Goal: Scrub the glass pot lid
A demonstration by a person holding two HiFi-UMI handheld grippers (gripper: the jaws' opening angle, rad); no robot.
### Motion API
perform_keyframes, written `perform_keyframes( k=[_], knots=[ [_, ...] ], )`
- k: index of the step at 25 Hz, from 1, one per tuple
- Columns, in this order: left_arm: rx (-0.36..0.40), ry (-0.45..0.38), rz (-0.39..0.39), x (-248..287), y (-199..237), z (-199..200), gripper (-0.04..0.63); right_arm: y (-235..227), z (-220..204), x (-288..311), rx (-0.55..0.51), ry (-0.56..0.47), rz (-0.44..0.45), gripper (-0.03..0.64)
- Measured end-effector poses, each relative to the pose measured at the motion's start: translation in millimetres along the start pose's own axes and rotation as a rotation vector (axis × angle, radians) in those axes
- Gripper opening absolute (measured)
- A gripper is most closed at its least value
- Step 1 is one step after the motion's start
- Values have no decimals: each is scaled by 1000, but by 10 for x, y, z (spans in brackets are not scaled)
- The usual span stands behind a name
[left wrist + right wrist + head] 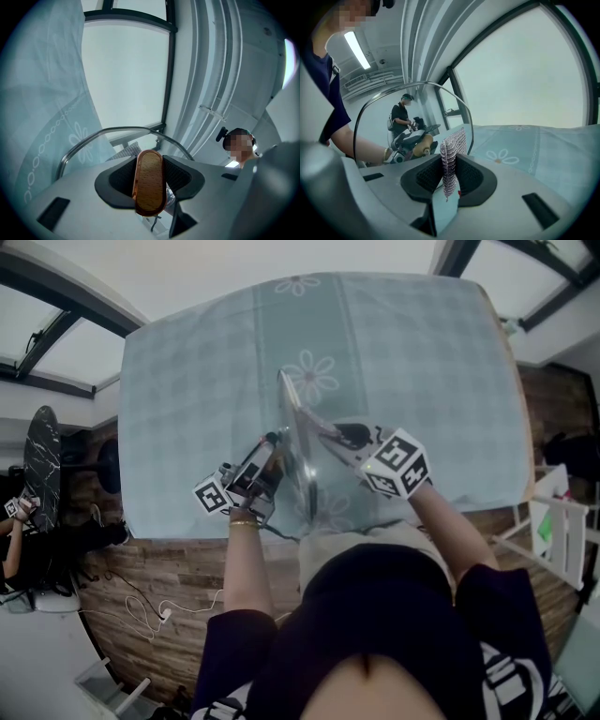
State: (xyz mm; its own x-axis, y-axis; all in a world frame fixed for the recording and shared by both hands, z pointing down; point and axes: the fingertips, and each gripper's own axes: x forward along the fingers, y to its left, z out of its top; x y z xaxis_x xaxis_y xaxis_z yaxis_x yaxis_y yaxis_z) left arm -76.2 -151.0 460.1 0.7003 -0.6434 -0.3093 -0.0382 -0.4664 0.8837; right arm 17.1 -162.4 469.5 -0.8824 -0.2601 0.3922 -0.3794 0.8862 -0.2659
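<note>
head view gives the overall layout: the glass pot lid (298, 442) is stood up on its edge over the near part of the table (441, 352), thin side toward the camera. the left gripper (269, 457) is on one face and the right gripper (339, 435) on the other. can't tell from up there whether the lid's lower edge actually rests on the flowered cloth (187, 390).

the left gripper view shows what the head view can't. a wooden knob (149, 187) sits right between the jaws and they're clamped on it from both sides, so that gripper has the lid by its knob. the lid's metal rim (117, 130) arcs just past the jaws.

the right gripper view fills in the other side. its jaws are pinched on a chainmail scrubber (451, 154), which sticks up and out toward the glass, with its far end right at the lid's face as far as i can tell. looking through the glass you can see the left gripper and the knob on the far side, plus a person (399, 119) standing well back in the room. the cloth runs off to the right.
</note>
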Motion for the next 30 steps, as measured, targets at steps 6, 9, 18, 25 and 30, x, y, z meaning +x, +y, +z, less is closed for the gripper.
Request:
perform_keyframes(
  k=[6, 9, 18, 25, 30],
  knots=[
    [-11, -3, -5, 1, -3, 0, 167, -118, 47, 146, 5, -18, -13, 80],
    [-12, -1, -13, 10, -8, 3, 167, -177, 77, 229, 8, -22, -16, 80],
    [-12, 16, -12, -2, 15, -8, 167, -289, 60, 392, 32, -24, -26, 80],
    [-21, 15, -28, -7, 7, -8, 167, -319, 1, 466, 50, -24, -33, 80],
    [-22, 19, -26, -5, 18, -13, 167, -281, -35, 534, 48, -17, -19, 80]
  ],
)
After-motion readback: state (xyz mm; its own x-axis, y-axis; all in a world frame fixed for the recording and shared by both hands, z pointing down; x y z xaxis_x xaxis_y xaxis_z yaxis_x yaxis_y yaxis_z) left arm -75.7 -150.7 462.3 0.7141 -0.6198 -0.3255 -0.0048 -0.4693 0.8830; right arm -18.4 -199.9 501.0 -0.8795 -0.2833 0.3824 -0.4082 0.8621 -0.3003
